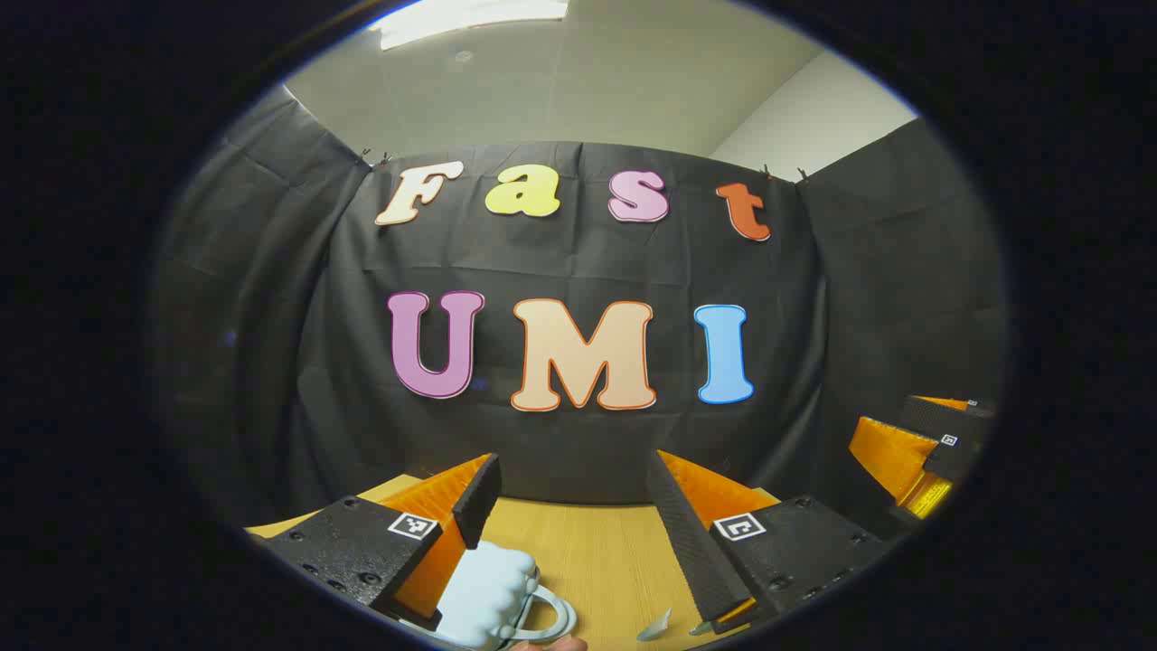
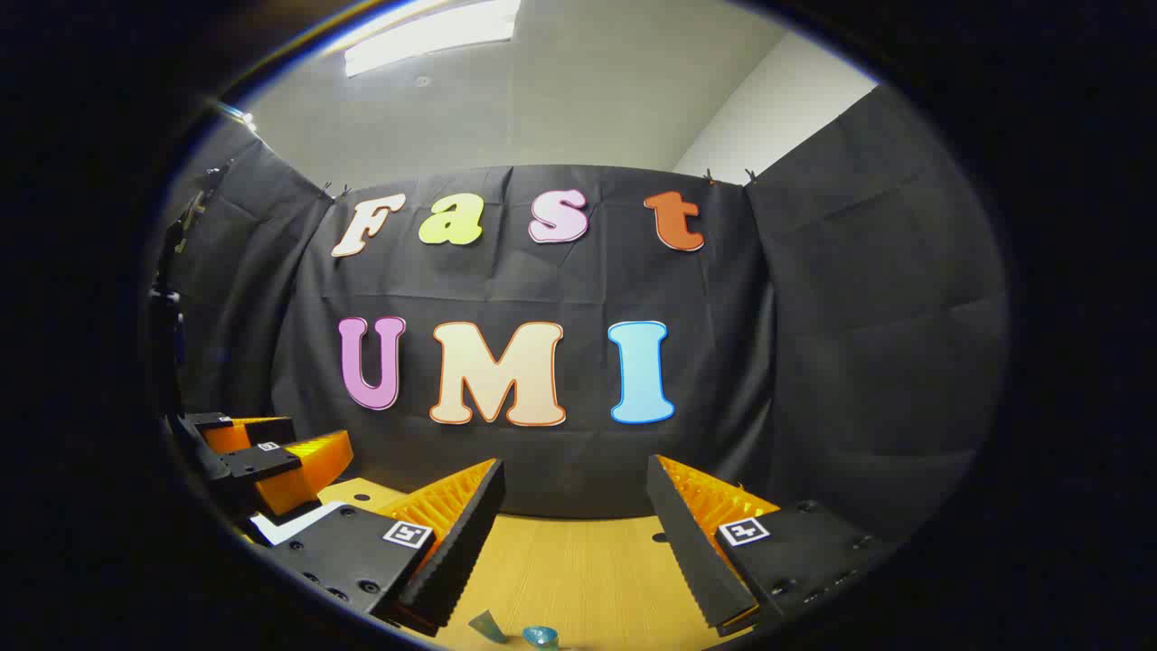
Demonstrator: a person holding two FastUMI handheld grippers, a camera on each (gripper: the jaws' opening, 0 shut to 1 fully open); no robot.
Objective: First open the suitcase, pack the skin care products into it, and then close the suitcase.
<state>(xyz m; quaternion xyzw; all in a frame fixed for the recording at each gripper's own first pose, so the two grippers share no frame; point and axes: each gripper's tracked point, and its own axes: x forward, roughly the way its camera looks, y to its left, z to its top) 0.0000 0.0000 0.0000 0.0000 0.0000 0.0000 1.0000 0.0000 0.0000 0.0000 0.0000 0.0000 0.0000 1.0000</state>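
At the bottom of the left gripper view, left of centre, lies a pale blue suitcase point(image 1: 488, 592) with a lumpy, rounded top and a loop handle of the same colour curving out on its right side. It rests on the wooden table point(image 1: 592, 551) and sits just behind the left finger of the left gripper point(image 1: 571, 506), partly hidden by it. No brand or writing can be made out on the case. Right of it, at the lower edge, a small pale pointed scrap point(image 1: 655, 626) lies on the wood; what it is cannot be told.

The left gripper's jaws stand wide apart with only bare tabletop between the fingertips, holding nothing. Each finger block bears a small square black-and-white marker, a coded pattern and not readable text. At the right edge of this view, the right gripper point(image 1: 926, 452) shows side-on, lifted above the table level.

In the right gripper view, the right gripper point(image 2: 576, 511) is likewise spread wide and empty over the table point(image 2: 578, 565). At the bottom centre a small teal scrap point(image 2: 486, 626) and a small round blue item point(image 2: 540, 636) sit near each other on the wood, too small to identify. At the lower left the left gripper point(image 2: 271, 457) appears.
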